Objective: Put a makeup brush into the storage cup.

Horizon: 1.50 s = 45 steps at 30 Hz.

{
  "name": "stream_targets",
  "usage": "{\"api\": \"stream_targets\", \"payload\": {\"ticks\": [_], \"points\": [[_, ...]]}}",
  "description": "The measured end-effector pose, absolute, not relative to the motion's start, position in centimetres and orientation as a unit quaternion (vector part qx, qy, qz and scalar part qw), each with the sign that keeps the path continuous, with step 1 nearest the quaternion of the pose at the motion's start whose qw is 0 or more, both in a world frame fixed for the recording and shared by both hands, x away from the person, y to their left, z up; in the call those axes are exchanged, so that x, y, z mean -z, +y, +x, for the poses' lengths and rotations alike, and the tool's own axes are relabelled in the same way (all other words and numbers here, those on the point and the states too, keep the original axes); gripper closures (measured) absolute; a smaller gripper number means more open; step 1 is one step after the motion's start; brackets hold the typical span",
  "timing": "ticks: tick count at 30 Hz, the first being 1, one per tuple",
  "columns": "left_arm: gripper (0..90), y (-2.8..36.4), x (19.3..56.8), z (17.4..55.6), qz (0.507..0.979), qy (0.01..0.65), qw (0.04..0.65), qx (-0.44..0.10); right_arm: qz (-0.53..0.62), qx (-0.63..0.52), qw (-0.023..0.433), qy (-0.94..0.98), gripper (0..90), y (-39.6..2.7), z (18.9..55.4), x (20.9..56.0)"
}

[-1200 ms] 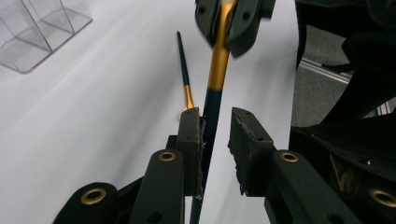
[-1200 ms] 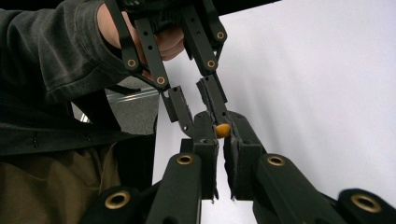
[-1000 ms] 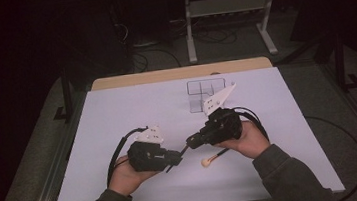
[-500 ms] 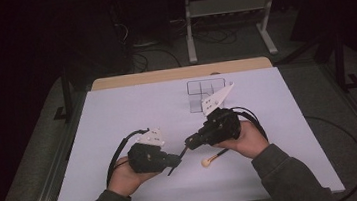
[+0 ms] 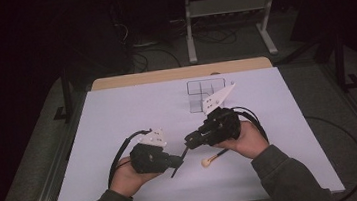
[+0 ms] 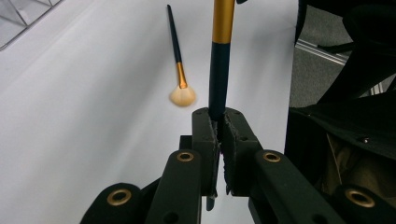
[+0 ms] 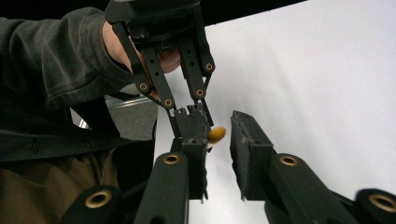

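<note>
High view: a white table is seen from above, with two forearms in grey sleeves coming in from the bottom. The left gripper is held in the left hand, low on the table, its jaws pointed right. The right gripper is held in the right hand, just beside it, its jaws pointed left and down toward the left gripper. A small brush with a pale fluffy head lies flat on the table just below the right gripper, not touched by either tool. A clear wire rack stands near the far edge.

Left gripper view: the left jaws are pressed together on the dark handle of a second brush, which rises straight away from the jaws, with a gold band farther up. The small brush is seen lying on the table to the left of it.

Right gripper view: the right jaws are spread, nothing between them. The left gripper is seen beyond, pinching the second brush, of which a gold end shows close to the right gripper's left jaw.
</note>
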<state>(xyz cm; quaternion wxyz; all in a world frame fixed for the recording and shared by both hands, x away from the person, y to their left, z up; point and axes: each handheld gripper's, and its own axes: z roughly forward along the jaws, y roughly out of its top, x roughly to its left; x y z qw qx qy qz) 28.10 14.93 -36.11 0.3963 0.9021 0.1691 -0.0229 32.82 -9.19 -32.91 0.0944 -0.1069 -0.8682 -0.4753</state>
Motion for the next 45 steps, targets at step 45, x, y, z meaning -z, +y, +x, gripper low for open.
{"api": "stream_targets", "payload": {"ticks": [45], "points": [[84.2, 14.7, 35.4, 28.6, 0.894, 0.175, 0.413, 0.007, -0.115, 0.501, 0.098, -0.852, 81.5, -9.0, 32.4, 34.5]]}}
